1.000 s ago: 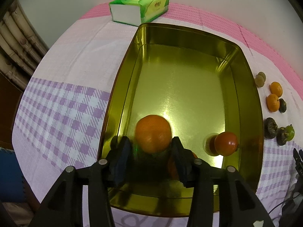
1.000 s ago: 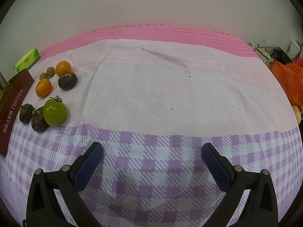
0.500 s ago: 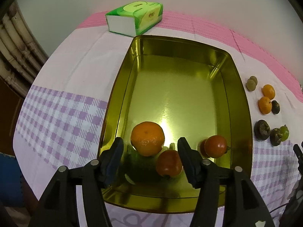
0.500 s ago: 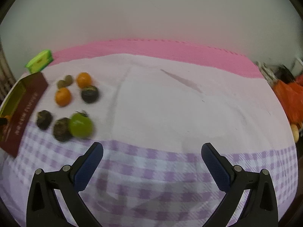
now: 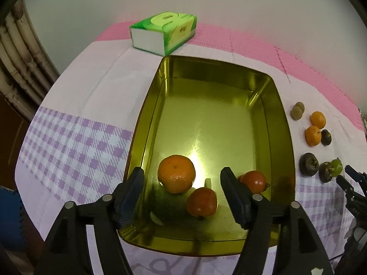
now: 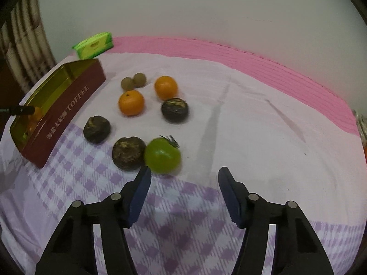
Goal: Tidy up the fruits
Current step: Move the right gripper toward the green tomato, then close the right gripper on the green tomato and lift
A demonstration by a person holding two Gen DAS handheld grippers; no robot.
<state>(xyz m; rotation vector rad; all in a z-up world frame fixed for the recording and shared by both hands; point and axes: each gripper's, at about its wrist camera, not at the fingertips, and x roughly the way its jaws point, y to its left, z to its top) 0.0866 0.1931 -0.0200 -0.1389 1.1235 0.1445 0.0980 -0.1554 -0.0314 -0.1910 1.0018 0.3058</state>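
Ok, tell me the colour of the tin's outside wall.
Dark red, with pale lettering, on the tin; best in the right wrist view.

Plain pale wall [image 6: 206, 11] behind; table under pink and purple-checked cloth [image 6: 252, 114]; ribbed radiator [image 5: 16, 68] at left.

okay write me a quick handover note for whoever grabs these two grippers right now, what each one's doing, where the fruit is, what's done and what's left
Left gripper: jaws opening above the near end of the gold tin; nothing held.
Right gripper: jaws closing, empty, just short of the green tomato.
Done: the large orange and two red tomatoes lie in the tin.
Left on the cloth beside the tin: green tomato, two small oranges, three dark fruits, two small brown ones.
Tissue pack sits beyond the tin.
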